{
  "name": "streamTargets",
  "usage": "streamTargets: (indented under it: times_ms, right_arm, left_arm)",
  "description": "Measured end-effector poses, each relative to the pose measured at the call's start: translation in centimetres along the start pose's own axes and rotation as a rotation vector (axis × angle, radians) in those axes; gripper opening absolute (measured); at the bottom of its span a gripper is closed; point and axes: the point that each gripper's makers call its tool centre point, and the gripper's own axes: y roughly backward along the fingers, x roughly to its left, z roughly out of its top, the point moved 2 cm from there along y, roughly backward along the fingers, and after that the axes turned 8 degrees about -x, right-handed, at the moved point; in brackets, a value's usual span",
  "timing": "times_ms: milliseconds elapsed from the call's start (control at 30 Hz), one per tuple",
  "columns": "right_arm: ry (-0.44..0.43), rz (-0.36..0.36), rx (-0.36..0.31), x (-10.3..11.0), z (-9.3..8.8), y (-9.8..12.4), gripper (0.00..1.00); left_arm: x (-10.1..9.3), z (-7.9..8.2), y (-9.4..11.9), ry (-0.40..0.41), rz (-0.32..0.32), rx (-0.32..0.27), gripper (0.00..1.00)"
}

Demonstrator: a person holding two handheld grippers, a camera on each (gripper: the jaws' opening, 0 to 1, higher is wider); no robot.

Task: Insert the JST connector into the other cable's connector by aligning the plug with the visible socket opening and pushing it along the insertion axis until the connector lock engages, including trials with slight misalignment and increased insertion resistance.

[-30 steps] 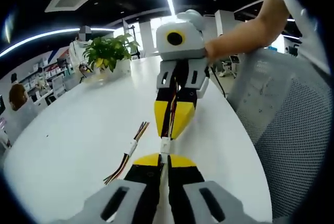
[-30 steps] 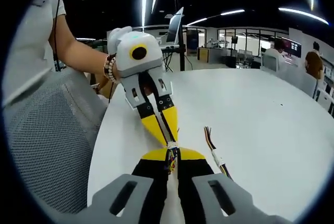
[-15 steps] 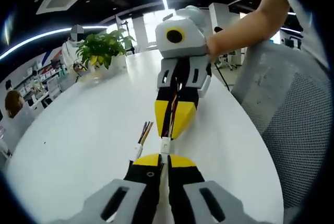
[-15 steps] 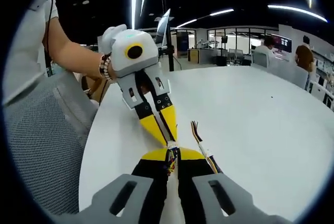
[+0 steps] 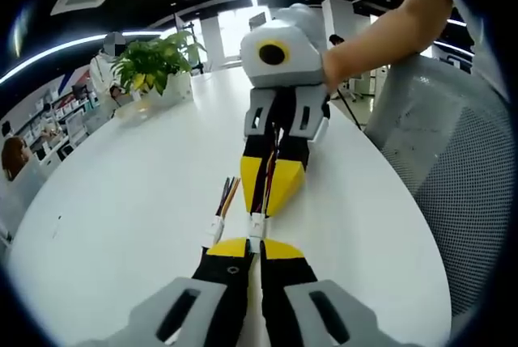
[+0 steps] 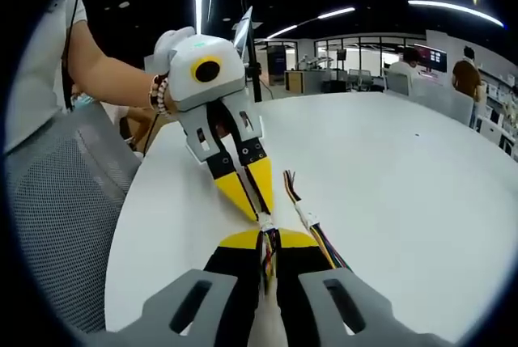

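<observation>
Tip to tip above the white table, the left gripper and right gripper each pinch a cable end, the white connector apparently between them, calling for a straight, steady push.

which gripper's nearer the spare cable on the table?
Hard to call. The spare cable lies on the table beside where both tips meet: just left of the left gripper, just right of the right gripper.
</observation>
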Motion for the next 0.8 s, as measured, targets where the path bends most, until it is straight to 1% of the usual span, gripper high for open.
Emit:
streamTargets:
  times_ms: [200, 333, 500, 567, 600, 800]
  right_arm:
    - [0.012, 0.003, 0.005, 0.0, -0.1, -0.2, 0.03]
    - [0.043, -0.002, 0.03, -0.1, -0.5, -0.5, 0.03]
    - [0.051, -0.009, 0.047, -0.3, -0.8, -0.4, 0.03]
    - [0.079, -0.014, 0.07, -0.4, -1.1, -0.5, 0.03]
    - [0.072, -0.013, 0.059, -0.2, -0.9, -0.5, 0.03]
    - [0.086, -0.013, 0.065, -0.4, -0.9, -0.5, 0.04]
  left_arm:
    - [0.1, -0.2, 0.0, 0.008, 0.0, 0.005, 0.0]
    - [0.1, -0.5, -0.2, 0.006, 0.003, 0.012, 0.0]
    - [0.1, -0.5, -0.3, 0.019, 0.011, 0.011, 0.0]
    - [0.1, -0.5, -0.4, 0.016, 0.014, 0.012, 0.0]
    - [0.1, -0.5, -0.4, 0.015, 0.014, 0.013, 0.0]
    - [0.2, -0.6, -0.3, 0.023, 0.019, 0.012, 0.0]
